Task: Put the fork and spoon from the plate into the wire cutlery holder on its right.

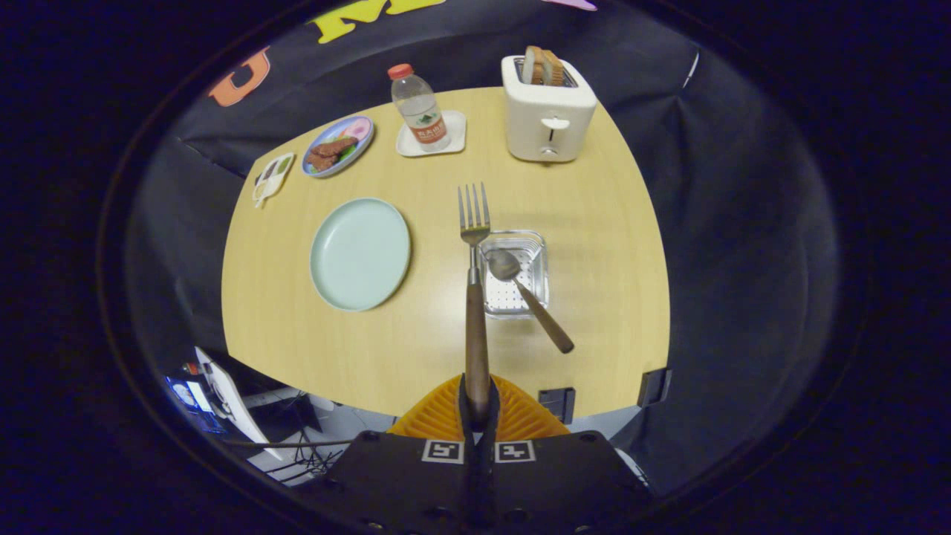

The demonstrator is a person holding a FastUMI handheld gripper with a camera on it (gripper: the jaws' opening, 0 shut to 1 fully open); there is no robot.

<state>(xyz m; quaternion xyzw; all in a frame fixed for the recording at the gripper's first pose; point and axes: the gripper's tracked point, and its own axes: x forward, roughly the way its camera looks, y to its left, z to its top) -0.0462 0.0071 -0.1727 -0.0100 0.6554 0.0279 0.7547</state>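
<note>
Clamping the fork (475,297) by the end of its brown wooden handle, our gripper (478,405) has both fingers pressed together on it, so the fork sticks straight out ahead of us with its tines pointing away. We see the tines above the table (609,312), over the left edge of the wire cutlery holder (514,273). The spoon (529,297) is in that holder already: its bowl lies inside the basket and its wooden handle leans out over the near right corner. Left of the holder, well apart from it, we see the pale green plate (359,253), bare. Beyond these, toward the far side of the table, a white toaster (547,111) holds slices of bread (542,67), a water bottle (417,108) with a red cap stands on a small white tray (453,137), and a blue-rimmed plate (338,145) carries food. A small white dish (272,177) sits at the table's far left corner.
</note>
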